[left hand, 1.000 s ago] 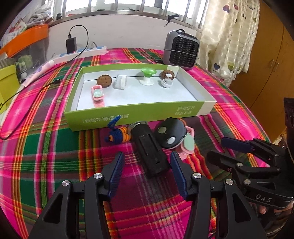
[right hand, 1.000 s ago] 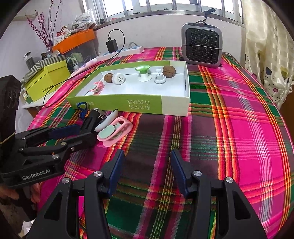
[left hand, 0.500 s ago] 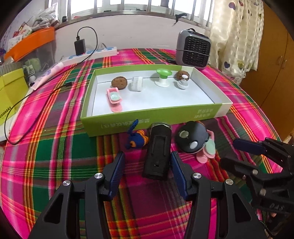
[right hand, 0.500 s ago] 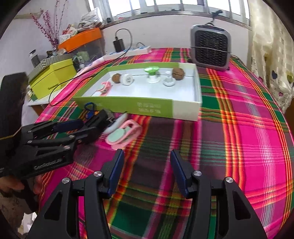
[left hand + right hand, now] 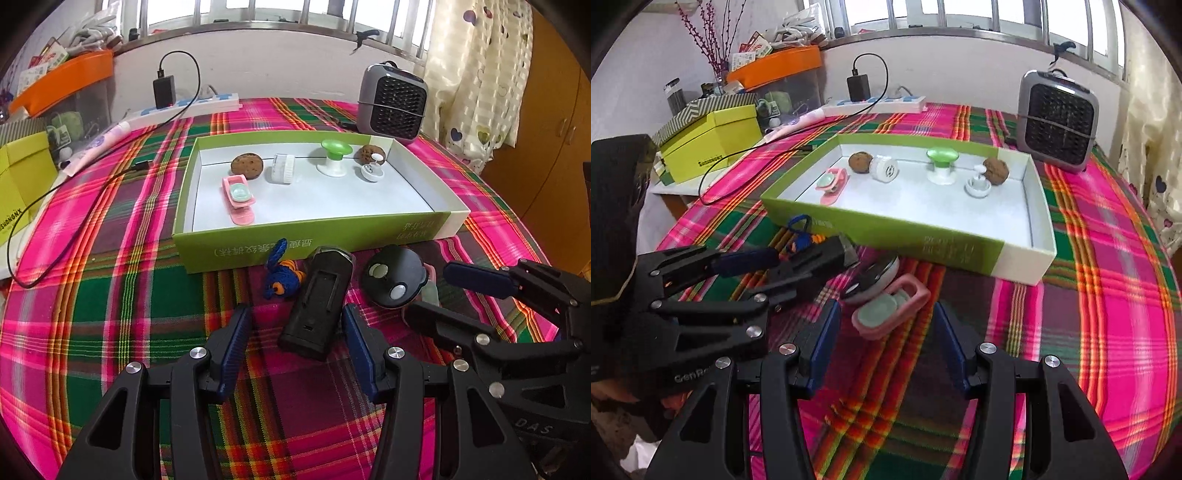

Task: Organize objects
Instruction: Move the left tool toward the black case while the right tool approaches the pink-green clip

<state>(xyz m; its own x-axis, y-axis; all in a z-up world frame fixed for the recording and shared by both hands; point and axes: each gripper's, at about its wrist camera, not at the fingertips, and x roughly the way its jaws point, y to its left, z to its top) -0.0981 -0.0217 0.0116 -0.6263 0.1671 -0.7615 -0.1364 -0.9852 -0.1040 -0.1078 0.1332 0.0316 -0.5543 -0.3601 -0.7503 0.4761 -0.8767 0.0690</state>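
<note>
Now L gripper (image 5: 295,332) brought astride black holder (image 5: 317,302) – jaws apart, grasp pending; R gripper (image 5: 886,339) likewise apart, advanced twd pink clip (image 5: 890,312).

Tray (image 5: 310,243) sits frame centre on bench (image 5: 110,295); fan (image 5: 393,103) behind it, upper right. Below tray, L to R: knit toy (image 5: 279,282), rectangular device (image 5: 319,302), round device (image 5: 393,282). Clip (image 5: 238,199) lies in tray's left part.

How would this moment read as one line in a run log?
left gripper: open, straddling black rectangular device | right gripper: open, nearing pink clip | green box: six items inside
</note>
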